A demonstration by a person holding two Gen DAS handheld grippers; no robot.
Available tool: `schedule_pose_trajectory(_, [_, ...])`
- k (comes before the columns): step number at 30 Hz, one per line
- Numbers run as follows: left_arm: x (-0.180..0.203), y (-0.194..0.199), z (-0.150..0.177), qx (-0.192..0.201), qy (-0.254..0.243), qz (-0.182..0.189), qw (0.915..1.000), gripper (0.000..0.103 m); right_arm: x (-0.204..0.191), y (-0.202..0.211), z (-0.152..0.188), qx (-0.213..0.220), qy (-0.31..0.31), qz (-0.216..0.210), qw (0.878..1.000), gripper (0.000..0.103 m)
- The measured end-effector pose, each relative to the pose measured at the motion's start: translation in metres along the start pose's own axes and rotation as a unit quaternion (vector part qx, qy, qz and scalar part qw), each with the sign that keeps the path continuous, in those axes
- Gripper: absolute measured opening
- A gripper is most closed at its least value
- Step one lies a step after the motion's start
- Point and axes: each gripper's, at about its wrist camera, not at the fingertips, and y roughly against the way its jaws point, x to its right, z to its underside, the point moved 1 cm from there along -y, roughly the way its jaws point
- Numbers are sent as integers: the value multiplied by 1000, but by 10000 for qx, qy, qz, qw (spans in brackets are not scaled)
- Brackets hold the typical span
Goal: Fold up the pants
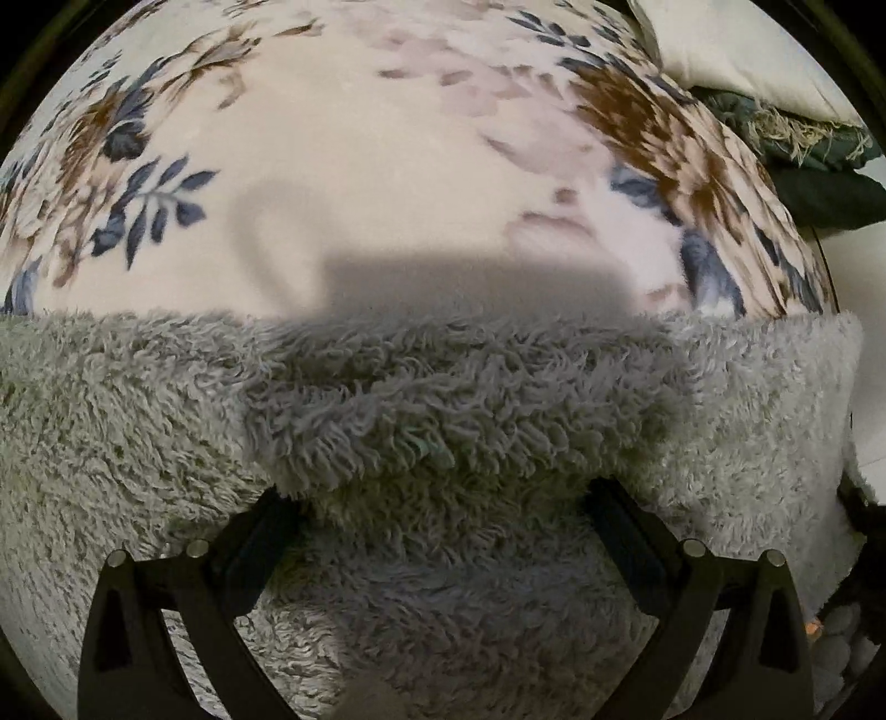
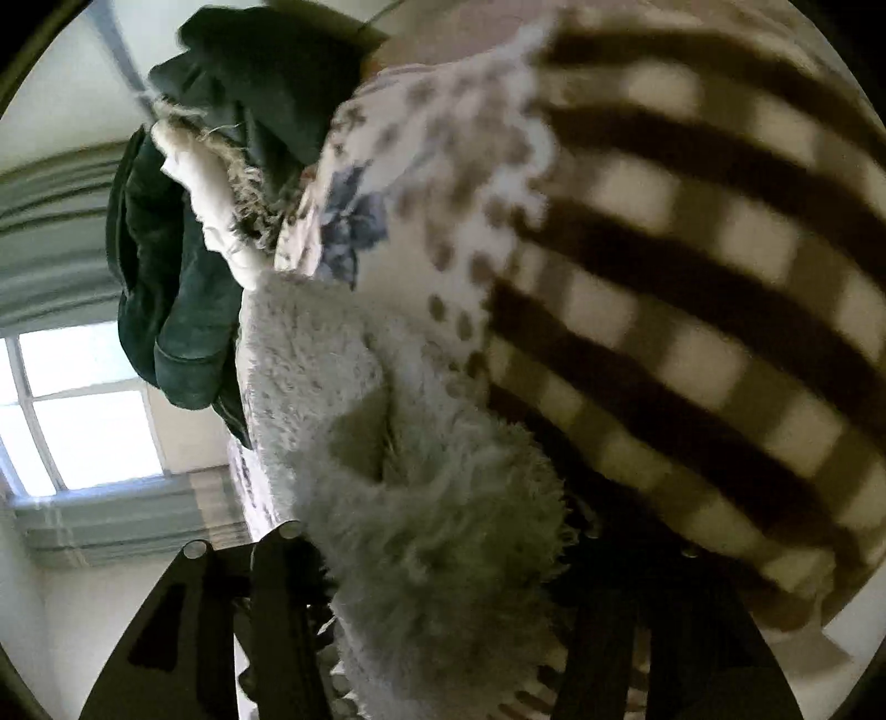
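A: Left wrist view: the left gripper (image 1: pixel 437 520) has its jaws spread wide over the fluffy grey pants (image 1: pixel 387 410), which lie on the floral bedspread (image 1: pixel 343 138).

B: And the right wrist view?

A: The right gripper (image 2: pixel 443 559) is clamped on a fold of the pants (image 2: pixel 421 498). A checked blanket (image 2: pixel 692 277) lies beside it, with dark green clothes (image 2: pixel 183 288) behind.

A bed with a floral cover (image 1: pixel 343 166) carries everything. The fluffy grey pants (image 1: pixel 166 421) lie directly on it, under and ahead of the left fingers (image 1: pixel 266 531). Past the pants, off to the right, a dark green garment (image 1: pixel 803 166) and a white pillow (image 1: pixel 736 50) rest on the bed.
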Motion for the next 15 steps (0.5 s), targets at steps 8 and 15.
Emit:
schedule_pose_trajectory(8, [-18, 23, 1, -170, 346, 529, 9979, 103, -2, 9, -5, 81, -195, -61, 9998, 34])
schedule_pose_trajectory(15, [-2, 6, -3, -166, 174, 304, 9992, 103, -7, -17, 2, -39, -131, -317, 9994, 48])
